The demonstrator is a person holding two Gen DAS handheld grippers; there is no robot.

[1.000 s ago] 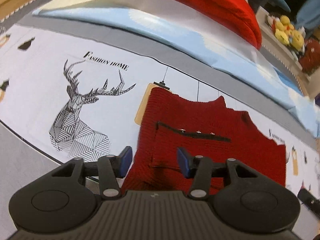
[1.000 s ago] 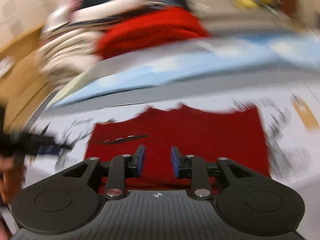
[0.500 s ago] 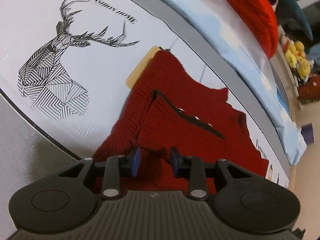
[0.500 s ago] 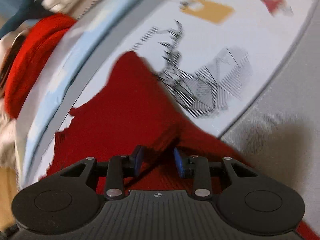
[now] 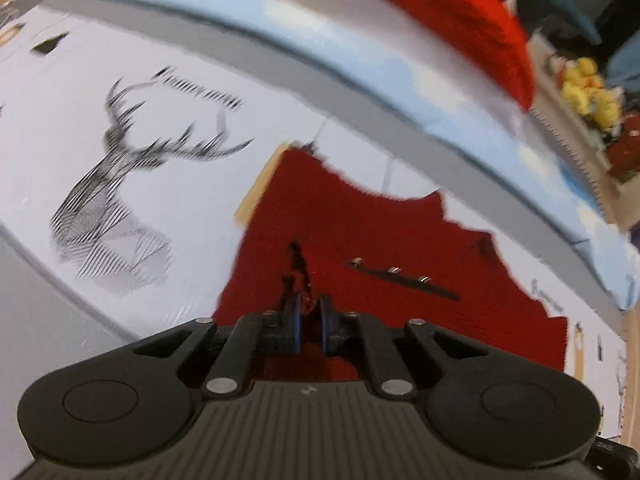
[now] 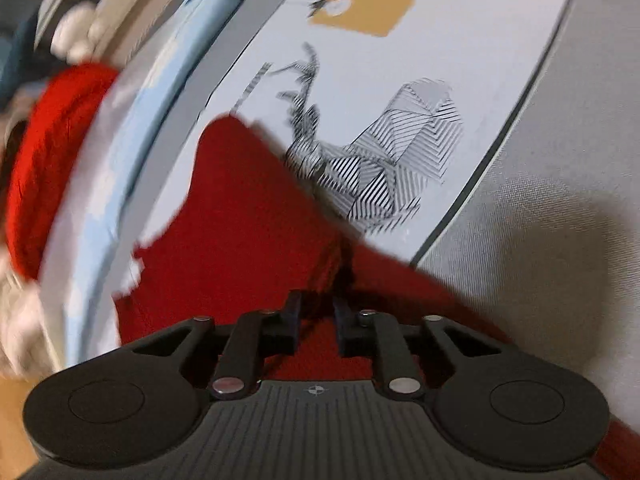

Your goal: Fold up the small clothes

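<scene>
item: dark red knit garment [image 5: 384, 248], small, with a black placket and three metal snaps [image 5: 394, 270]. location: spread flat on the printed sheet [image 5: 80, 140], beside the line-drawn deer [image 5: 116, 200], below the pale blue bedding [image 5: 360, 60]; its near hem reaches over onto the grey cloth [image 6: 540, 280].

left gripper [image 5: 309, 322]: we note its jaws have just been closing and now pinch a raised ridge of the knit at the near left edge.

right gripper [image 6: 316, 320]: jaws likewise just closing, a bunched fold of the knit caught between them at the near right edge.

step in hand, as we judge it: both near corners taken, ready for the first fold.

next move, by our reckoning: we lift both corners together, carry them level toward the neckline, keep the hem taut and lay edge on edge.
</scene>
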